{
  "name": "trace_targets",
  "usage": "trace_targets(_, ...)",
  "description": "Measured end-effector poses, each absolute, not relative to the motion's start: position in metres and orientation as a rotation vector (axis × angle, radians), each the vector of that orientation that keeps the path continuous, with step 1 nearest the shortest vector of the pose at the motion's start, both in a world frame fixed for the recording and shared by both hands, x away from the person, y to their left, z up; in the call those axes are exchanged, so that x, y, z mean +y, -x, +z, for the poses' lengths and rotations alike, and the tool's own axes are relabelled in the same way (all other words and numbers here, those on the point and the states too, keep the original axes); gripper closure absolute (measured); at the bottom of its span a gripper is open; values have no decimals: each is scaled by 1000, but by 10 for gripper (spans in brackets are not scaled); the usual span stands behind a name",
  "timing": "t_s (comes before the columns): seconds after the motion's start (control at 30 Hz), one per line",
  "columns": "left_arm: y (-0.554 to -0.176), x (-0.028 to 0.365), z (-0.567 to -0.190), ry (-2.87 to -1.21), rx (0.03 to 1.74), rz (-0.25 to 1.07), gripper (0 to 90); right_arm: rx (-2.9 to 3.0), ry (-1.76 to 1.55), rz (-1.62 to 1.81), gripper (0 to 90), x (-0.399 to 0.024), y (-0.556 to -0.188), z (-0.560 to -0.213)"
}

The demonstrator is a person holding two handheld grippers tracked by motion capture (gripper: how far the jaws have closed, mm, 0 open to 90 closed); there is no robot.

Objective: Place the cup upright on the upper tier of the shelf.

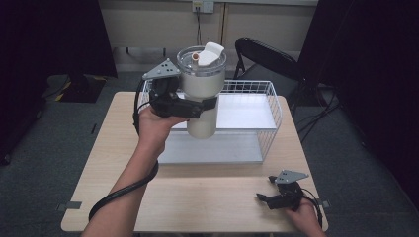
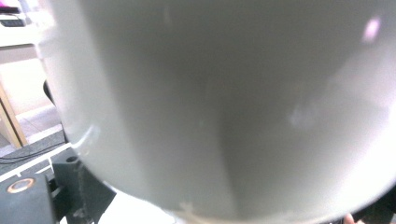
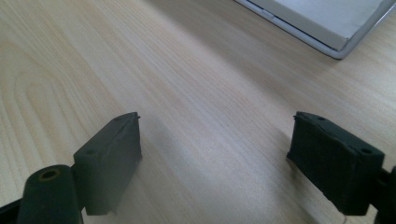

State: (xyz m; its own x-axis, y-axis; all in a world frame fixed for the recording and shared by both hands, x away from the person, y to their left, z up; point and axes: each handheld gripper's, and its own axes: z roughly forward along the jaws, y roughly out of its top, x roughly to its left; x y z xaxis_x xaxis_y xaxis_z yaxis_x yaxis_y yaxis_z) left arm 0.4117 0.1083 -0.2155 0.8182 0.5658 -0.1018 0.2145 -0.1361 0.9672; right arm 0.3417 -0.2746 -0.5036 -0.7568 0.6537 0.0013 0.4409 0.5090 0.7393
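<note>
Right tool, jaws wide, near surface edge at 5 o'clock; left tool clamps tumbler above wire basket.

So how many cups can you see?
1. The cream tumbler with a clear lid is held up in the left gripper, above the wire basket. Nothing else in sight looks like a cup.
</note>
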Motion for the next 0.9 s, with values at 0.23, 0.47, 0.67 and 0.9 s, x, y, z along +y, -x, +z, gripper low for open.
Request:
trace_targets(0.23,-419,102,-213,-1709,617,347,80,2477,-921,1095,160,-275,-342,-504)
trace_targets(0.47,-426,99,-211,-1709,626,360,80,2477,-921,1095,159,-275,-342,-504)
trace_targets(0.67,-432,97,-211,-1711,644,374,80,2477,-920,1095,158,-275,-342,-504)
trace_targets(0.9,-439,95,-210,-1712,647,404,80,2477,-920,1094,158,-275,-342,-504)
